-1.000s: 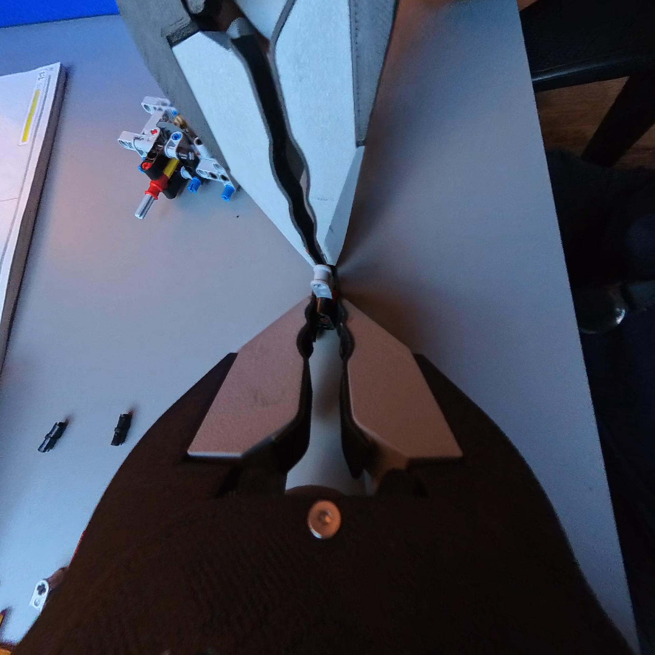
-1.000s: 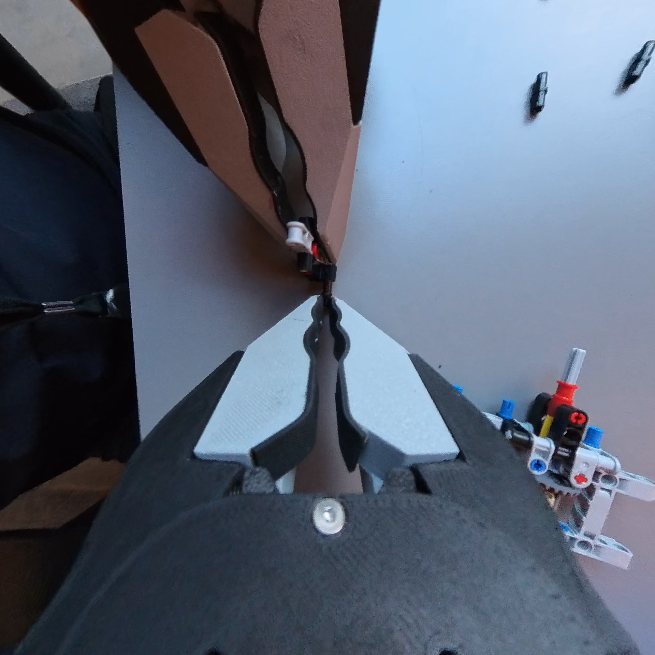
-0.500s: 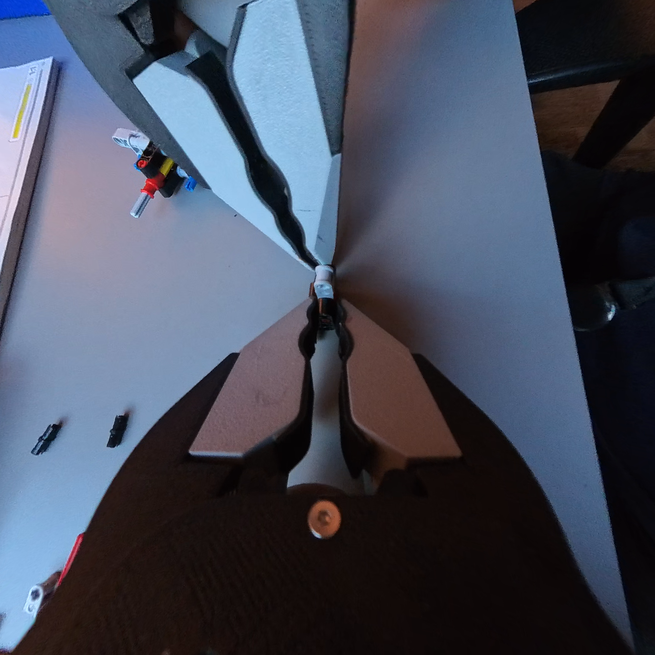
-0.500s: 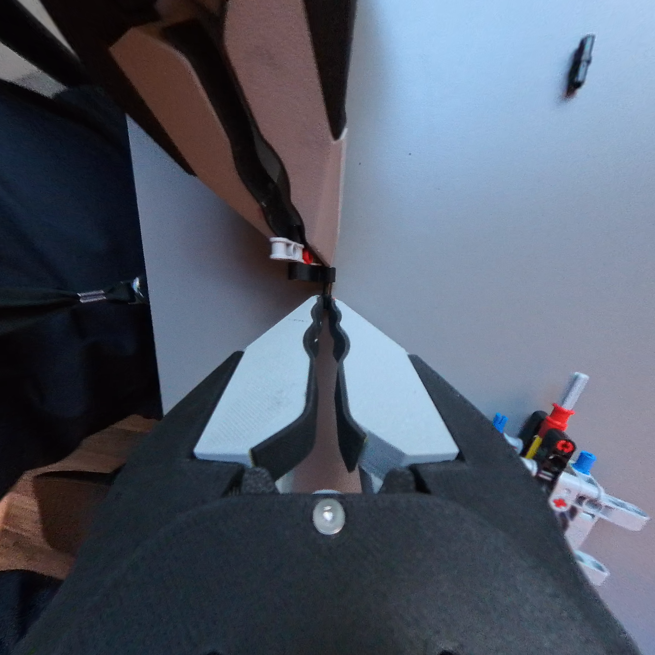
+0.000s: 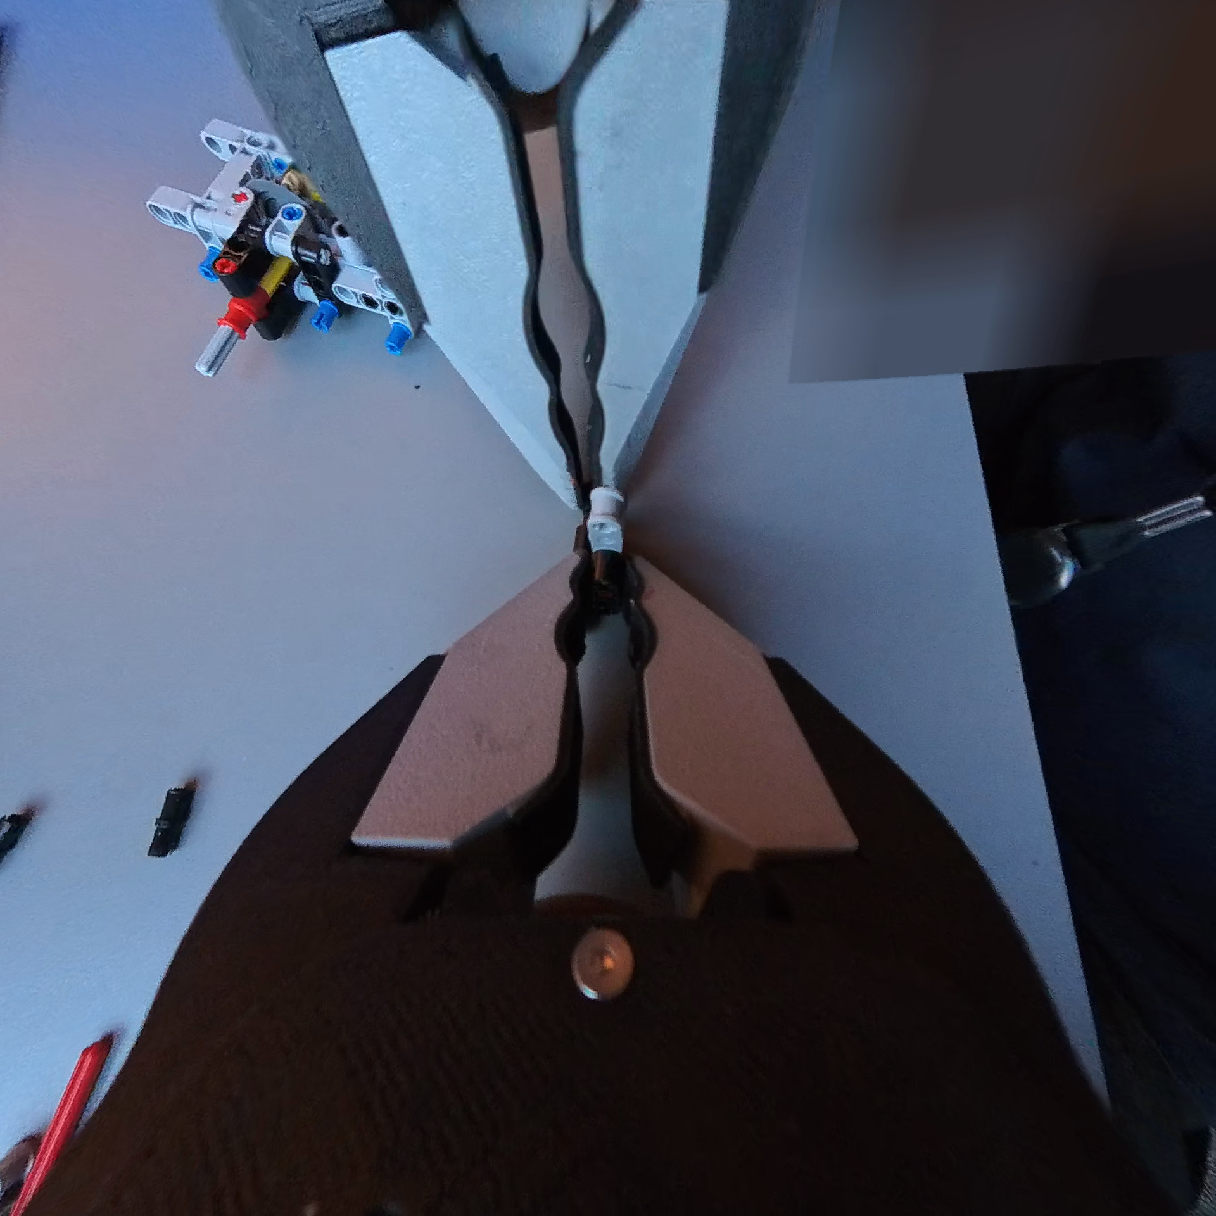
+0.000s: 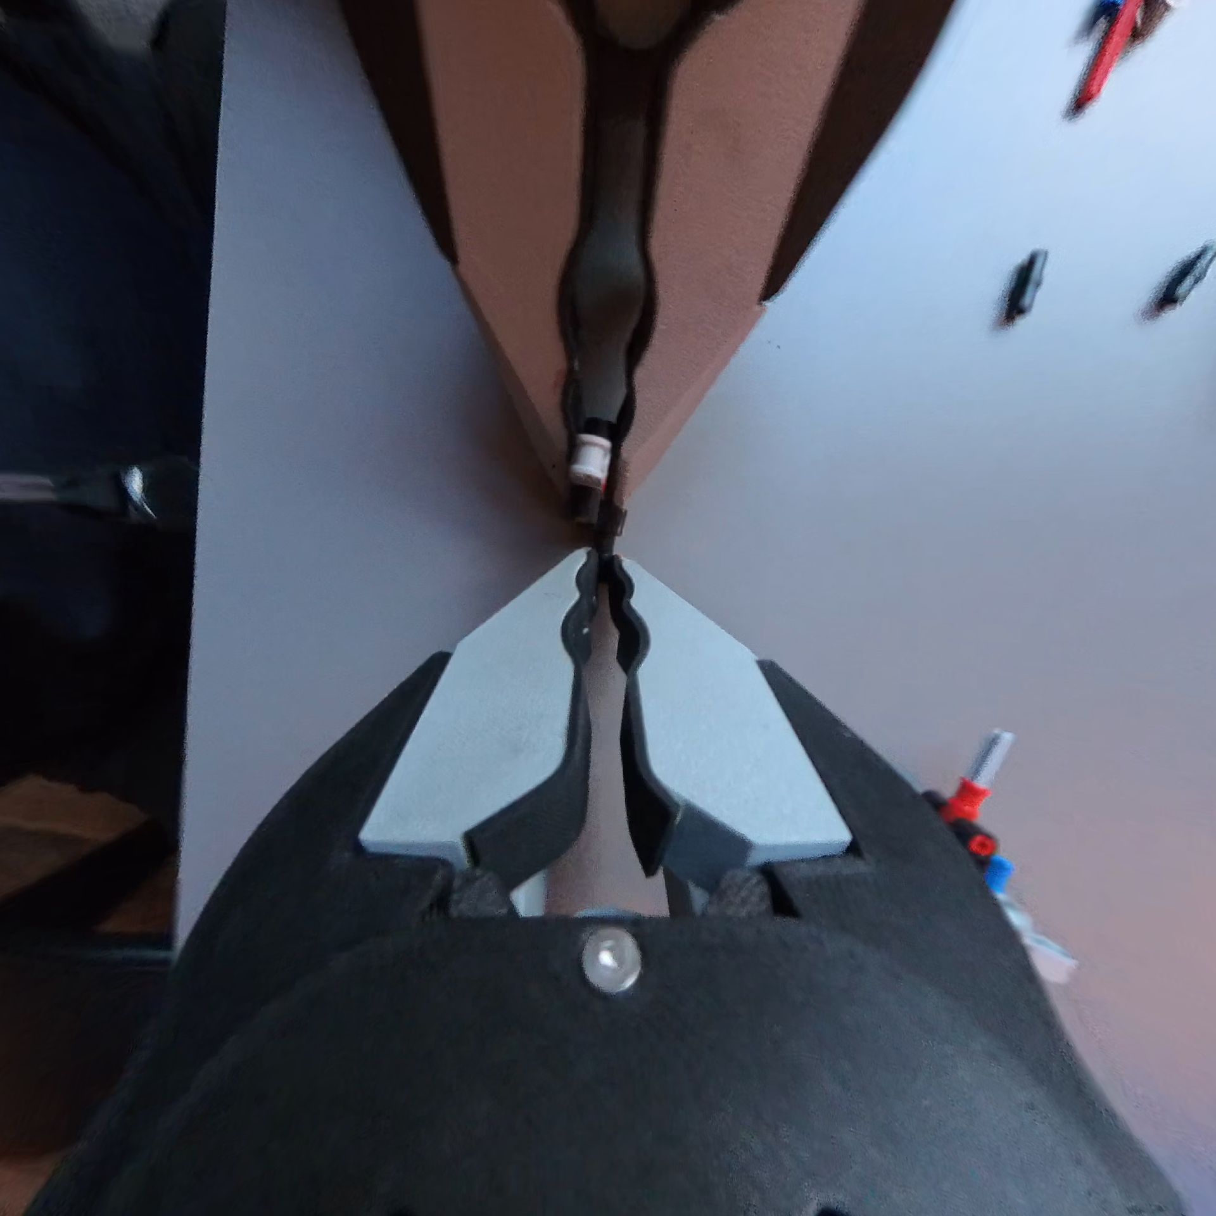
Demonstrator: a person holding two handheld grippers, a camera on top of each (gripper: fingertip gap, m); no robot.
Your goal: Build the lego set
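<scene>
Left wrist view: a half-built brick assembly (image 5: 283,263) lies upper left on the worktop (image 5: 263,526), spare black pins (image 5: 170,821) lower left; centre, the left tongs (image 5: 605,579) pinch a small black-and-white connector piece (image 5: 604,533). Right wrist view alone shows the right tongs (image 6: 602,559) clamping a thin black pin (image 6: 607,526) (touching that connector piece), unfinished.
</scene>
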